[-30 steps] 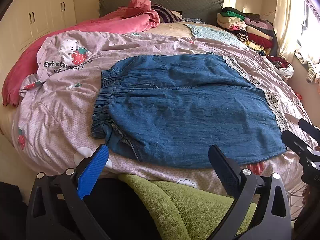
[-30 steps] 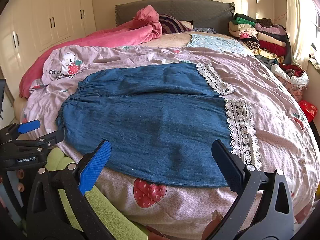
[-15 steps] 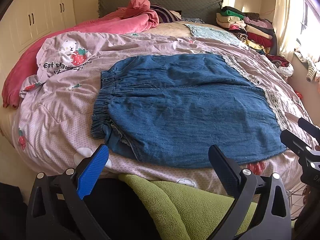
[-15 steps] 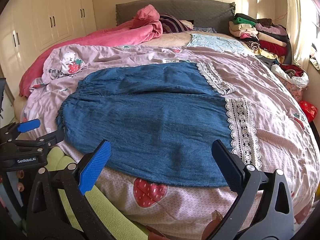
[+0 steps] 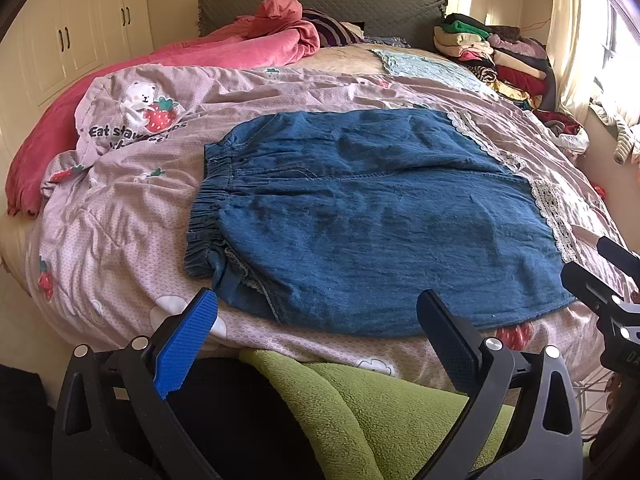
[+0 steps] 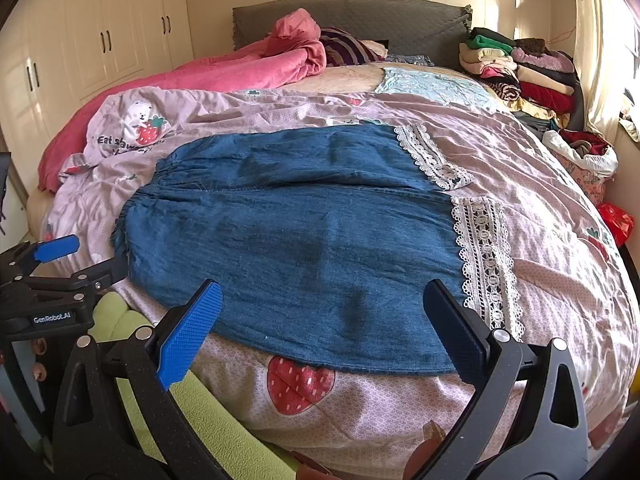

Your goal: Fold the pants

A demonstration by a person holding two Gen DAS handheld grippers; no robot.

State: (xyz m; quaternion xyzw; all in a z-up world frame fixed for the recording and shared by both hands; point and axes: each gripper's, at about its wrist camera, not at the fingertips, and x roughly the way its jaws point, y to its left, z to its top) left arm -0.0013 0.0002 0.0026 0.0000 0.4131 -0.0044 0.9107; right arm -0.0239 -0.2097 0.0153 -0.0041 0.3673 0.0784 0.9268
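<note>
1 pink quilt (image 5: 132,208) lies under the pants (image 5: 380,232).

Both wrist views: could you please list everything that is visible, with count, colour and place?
pants: one, blue denim with white lace hems, spread flat on the quilt, waistband to the left
quilt: one, lilac with strawberry and bear prints, covering the bed
blanket: one, pink, bunched at the far left of the bed
headboard: one, grey, at the far end
stack of folded clothes: one, mixed colours, far right by the headboard
wardrobe: one, cream, left wall
fleece: one, green, below the near bed edge
left gripper: one, black with a blue pad, open, short of the pants
right gripper: one, black with a blue pad, open, over the near hem
</note>
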